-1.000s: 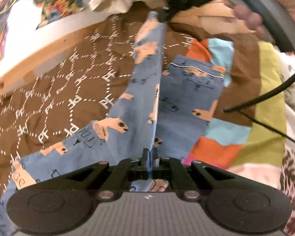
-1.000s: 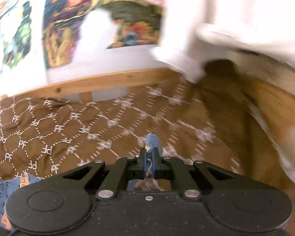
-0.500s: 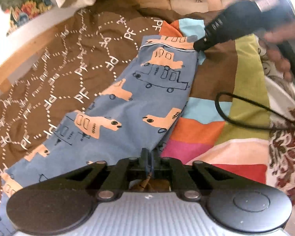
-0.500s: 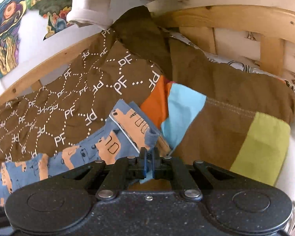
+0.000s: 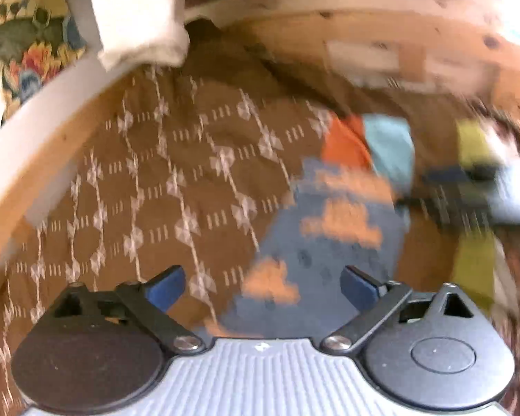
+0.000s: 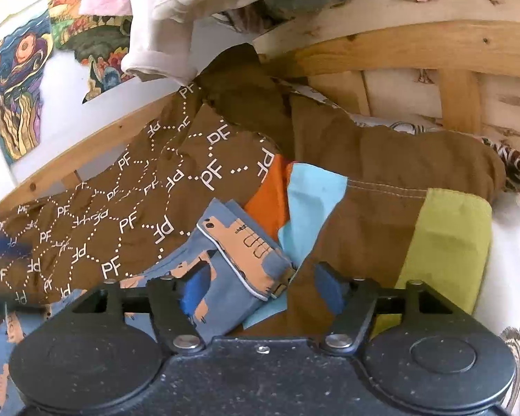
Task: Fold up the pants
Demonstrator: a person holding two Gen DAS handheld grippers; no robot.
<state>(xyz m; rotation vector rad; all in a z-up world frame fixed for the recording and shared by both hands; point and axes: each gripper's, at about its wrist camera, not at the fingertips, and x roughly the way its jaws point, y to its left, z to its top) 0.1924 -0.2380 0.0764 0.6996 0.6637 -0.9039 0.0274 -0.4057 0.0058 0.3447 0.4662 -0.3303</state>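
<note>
Lying w/ long axis away from you: pants. Right tool nearest, opening, cuff loose between pads; left tool opening, empty.

Brown PF-print blanket over bed; wooden headboard behind; white cloth hanging above.
</note>
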